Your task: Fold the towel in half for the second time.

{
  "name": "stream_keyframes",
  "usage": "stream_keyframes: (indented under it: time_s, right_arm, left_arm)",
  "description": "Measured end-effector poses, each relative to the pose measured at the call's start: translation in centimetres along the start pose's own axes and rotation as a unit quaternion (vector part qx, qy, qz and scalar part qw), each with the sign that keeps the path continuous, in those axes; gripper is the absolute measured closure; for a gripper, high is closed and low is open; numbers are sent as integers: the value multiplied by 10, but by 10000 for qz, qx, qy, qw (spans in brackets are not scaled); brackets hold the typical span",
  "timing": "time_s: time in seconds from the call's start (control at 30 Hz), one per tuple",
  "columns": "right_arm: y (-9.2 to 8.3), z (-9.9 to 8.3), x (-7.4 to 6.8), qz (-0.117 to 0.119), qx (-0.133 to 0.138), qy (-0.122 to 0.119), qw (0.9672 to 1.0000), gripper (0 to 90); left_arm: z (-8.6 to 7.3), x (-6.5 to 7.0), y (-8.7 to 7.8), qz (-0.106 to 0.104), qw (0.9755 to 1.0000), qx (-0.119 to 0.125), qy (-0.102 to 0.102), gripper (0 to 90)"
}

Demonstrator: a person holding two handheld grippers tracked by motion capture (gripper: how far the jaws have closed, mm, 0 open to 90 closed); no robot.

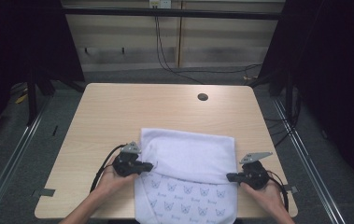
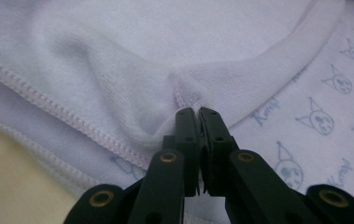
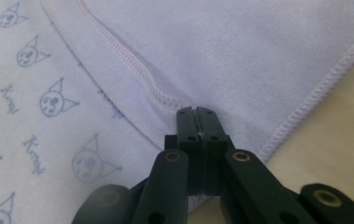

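Observation:
A white towel (image 1: 188, 154) printed with small blue cat faces lies at the near middle of the wooden table (image 1: 118, 112). Its far part is folded over toward me, plain side up. My left gripper (image 1: 147, 165) is shut on the folded edge at the towel's left side; in the left gripper view the towel (image 2: 118, 65) bunches into the closed jaws of the left gripper (image 2: 198, 112). My right gripper (image 1: 230, 177) is shut on the same fold at the right side; its view has the stitched hem (image 3: 132, 65) running into the right gripper (image 3: 195, 111).
A round cable hole (image 1: 202, 97) sits near the table's far edge. Black cables (image 1: 174, 65) run over the floor behind the table. The towel's near end hangs over the table's front edge between the person's forearms.

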State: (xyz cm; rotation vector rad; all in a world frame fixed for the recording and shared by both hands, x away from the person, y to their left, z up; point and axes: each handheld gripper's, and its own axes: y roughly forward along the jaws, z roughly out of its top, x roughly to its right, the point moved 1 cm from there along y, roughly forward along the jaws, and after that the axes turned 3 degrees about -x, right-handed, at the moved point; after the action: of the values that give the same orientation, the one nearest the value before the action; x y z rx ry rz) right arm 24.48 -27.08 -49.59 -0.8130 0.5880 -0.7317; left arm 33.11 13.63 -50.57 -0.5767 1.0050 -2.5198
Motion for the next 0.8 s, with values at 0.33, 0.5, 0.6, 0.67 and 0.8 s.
stream_keyframes:
  time_s: [0.33, 0.5, 0.6, 0.67, 0.8]
  right_arm:
    - [20, 41, 46, -434, 55, 176, 9989, 897]
    - [34, 65, 58, -512, 104, 209, 9984, 897]
    - [45, 81, 68, -535, 156, 274, 9981, 897]
    - [52, 91, 73, -569, 213, 308, 9977, 897]
    - [63, 109, 87, -689, 298, 499, 9959, 896]
  left_arm:
    - [23, -59, 6, 440, 9975, 270, -487, 872]
    - [30, -77, 6, 745, 9958, 267, -471, 872]
    - [37, -92, 8, 980, 9928, 335, -607, 871]
    - [41, -101, 10, 1101, 9901, 418, -761, 871]
    - [51, -116, 15, 1267, 9875, 414, -836, 871]
